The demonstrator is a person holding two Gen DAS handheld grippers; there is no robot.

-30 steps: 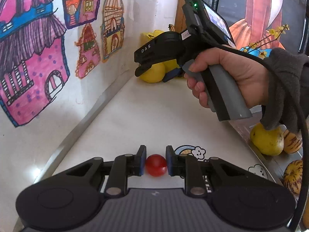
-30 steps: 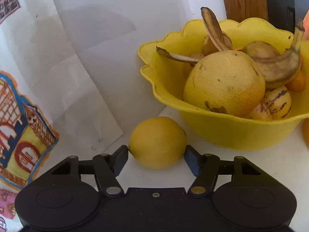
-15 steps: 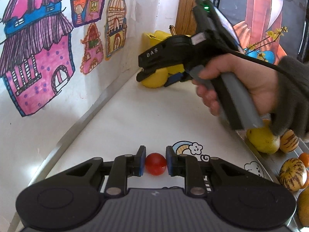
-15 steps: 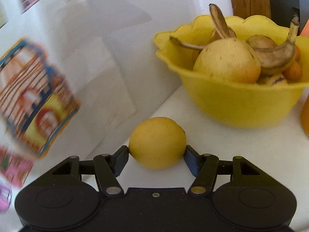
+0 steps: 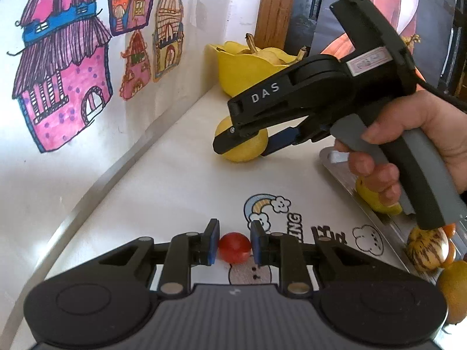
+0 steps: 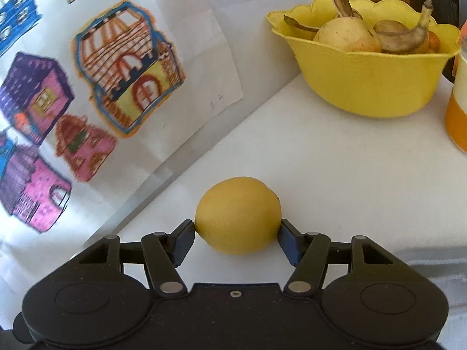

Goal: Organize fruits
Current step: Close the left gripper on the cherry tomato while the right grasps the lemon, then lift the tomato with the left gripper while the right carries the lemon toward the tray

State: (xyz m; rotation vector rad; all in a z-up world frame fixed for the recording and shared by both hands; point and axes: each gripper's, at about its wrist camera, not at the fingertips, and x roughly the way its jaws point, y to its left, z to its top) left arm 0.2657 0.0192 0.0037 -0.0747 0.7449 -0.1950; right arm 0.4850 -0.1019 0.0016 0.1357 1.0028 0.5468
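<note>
Right wrist view shows the right gripper (image 6: 235,237) with its fingers clamped on the lemon (image 6: 238,214), now drawn back from the yellow bowl (image 6: 364,87) over the tabletop (image 6: 335,169), while the left gripper (image 5: 234,243) keeps a red tomato (image 5: 235,247) pinched, so both fruits seem ready for placing.

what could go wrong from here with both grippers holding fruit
The right gripper pinches the round lemon only at its two ends, so it may roll or slip out. The left gripper clamps a small red tomato; squeezing harder might bruise it. The yellow bowl already looks heaped, so added fruit could tumble off.
</note>
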